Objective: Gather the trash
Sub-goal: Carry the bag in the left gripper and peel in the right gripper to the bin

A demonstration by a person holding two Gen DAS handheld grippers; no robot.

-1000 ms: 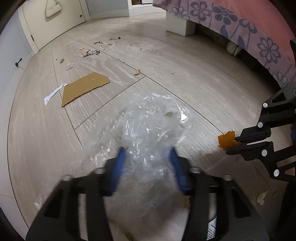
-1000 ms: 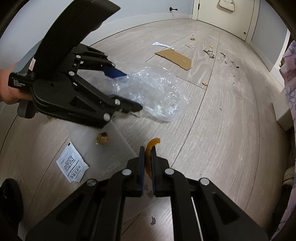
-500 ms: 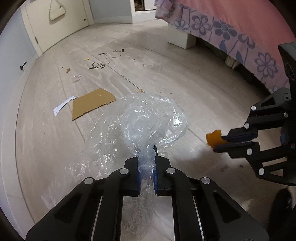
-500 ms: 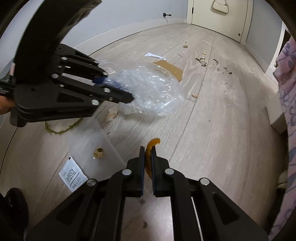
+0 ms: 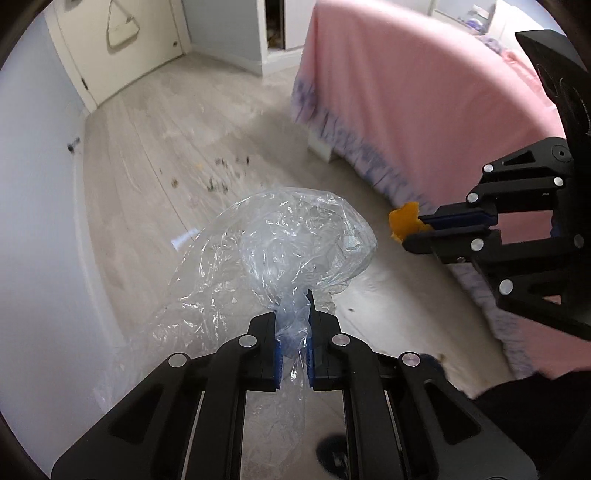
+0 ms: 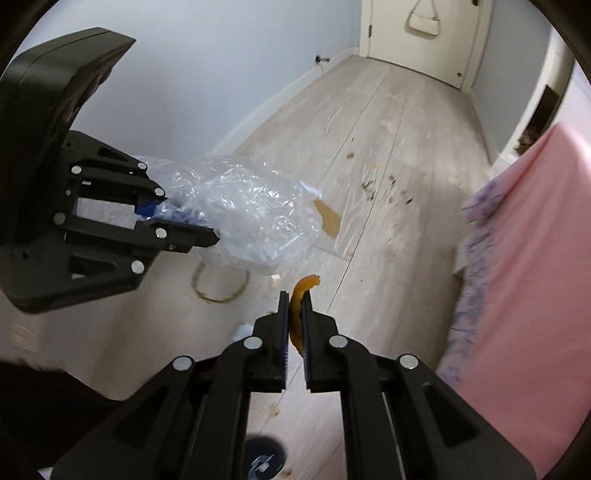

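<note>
My left gripper [image 5: 293, 325] is shut on a crumpled clear plastic bag [image 5: 280, 251] and holds it well above the floor. The bag also shows in the right wrist view [image 6: 251, 218], bunched at the left gripper [image 6: 199, 229]. My right gripper [image 6: 294, 306] is shut on a curled orange peel [image 6: 301, 295]. In the left wrist view the peel [image 5: 404, 219] sticks out of the right gripper [image 5: 424, 232], just right of the bag and at about its height.
A bed with a pink cover [image 5: 424, 110] fills the right side. A cardboard piece [image 6: 328, 219], dark crumbs [image 6: 384, 188], a loop of twine [image 6: 218, 284] and small scraps lie on the light wood floor [image 6: 388, 122]. A closed door [image 6: 421, 33] stands far back.
Both grippers have risen well above the floor with their loads. The views have tilted up, showing more of the bed and door. The bag has lifted off the floor.
</note>
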